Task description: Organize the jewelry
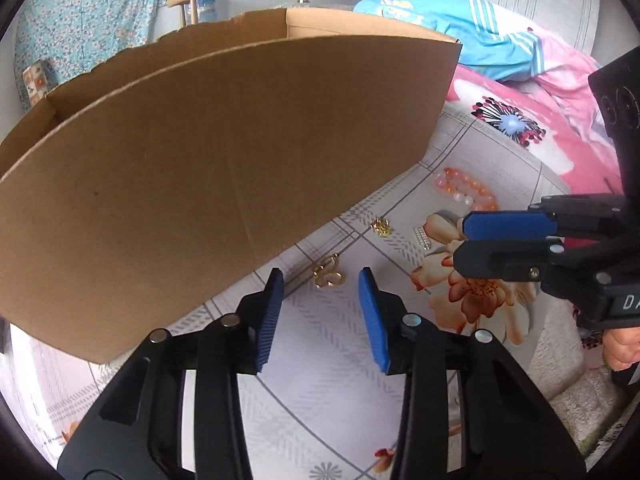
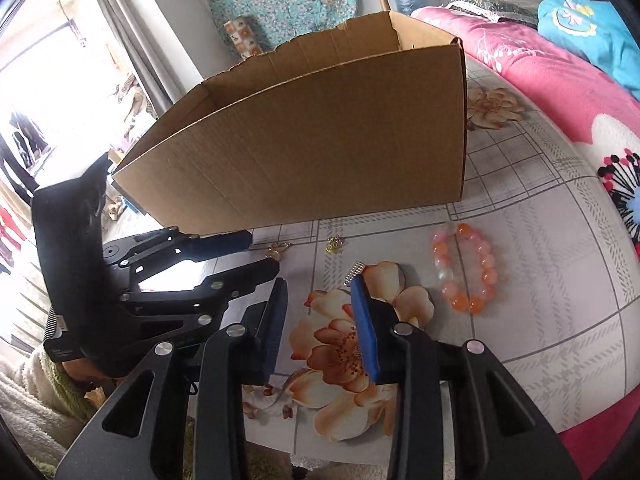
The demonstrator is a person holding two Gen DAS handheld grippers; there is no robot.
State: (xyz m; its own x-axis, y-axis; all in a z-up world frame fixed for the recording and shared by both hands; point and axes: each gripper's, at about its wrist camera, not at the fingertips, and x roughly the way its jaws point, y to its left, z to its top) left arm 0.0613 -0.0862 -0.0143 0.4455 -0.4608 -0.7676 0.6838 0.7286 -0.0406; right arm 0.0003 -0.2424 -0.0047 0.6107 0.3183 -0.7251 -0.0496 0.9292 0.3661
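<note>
L tool [image 1: 320, 280] apart, gold earring [image 1: 328, 274] btwn tips | R tool [image 2: 318, 284] apart, silver clip [image 2: 354, 273] at tip

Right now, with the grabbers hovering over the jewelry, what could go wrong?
1. The small gold looped earring lies flat on the flowered bedsheet close to the tall brown cardboard box; the open left gripper may nudge it against the box or pinch sheet instead.
2. The tiny silver rhinestone bar sits at the open right gripper fingertip and could get flicked away.
3. The two grippers are close together and might bump.
</note>
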